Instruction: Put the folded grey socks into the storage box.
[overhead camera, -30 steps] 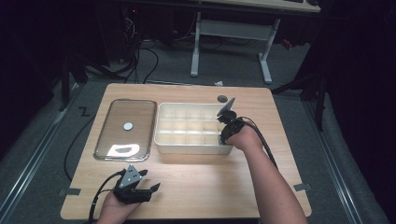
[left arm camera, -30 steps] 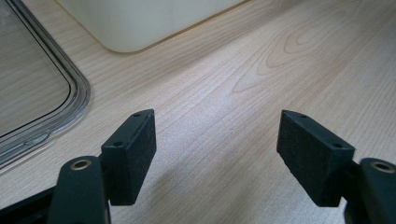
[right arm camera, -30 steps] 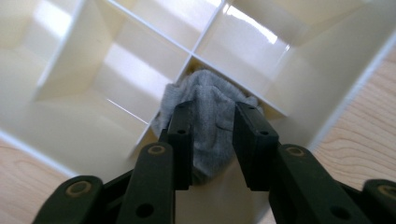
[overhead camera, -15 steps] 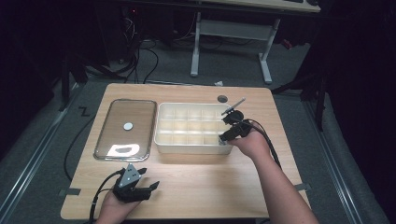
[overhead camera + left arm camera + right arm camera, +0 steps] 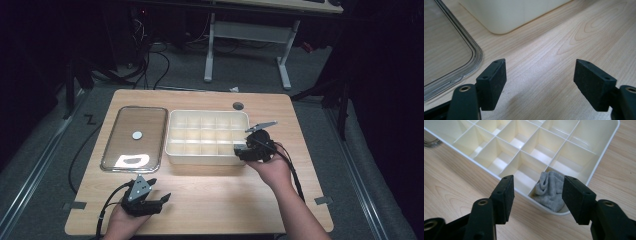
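Note:
A white compartment box (image 5: pixel 207 137) stands mid-table. A balled grey sock (image 5: pixel 550 191) lies in its near right corner cell (image 5: pixel 239 148). My right gripper (image 5: pixel 243 150) hovers just off that corner, and its jaws have just been opening. In the right gripper view the right gripper (image 5: pixel 539 180) is open, with the sock below the pads and untouched. My left gripper (image 5: pixel 159 190) rests near the table's front left edge. In the left gripper view the left gripper (image 5: pixel 540 72) is open over bare wood.
A clear lid (image 5: pixel 135 137) with a small white disc lies flat to the left of the box, and its rim (image 5: pixel 475 56) is close to my left jaw. A round cable hole (image 5: pixel 238 106) sits behind the box. Desk legs and cables stand beyond the far edge.
My right gripper has drawn back from over the box towards the person and to the right, rising a little, and its jaws have widened. The left gripper has stayed put.

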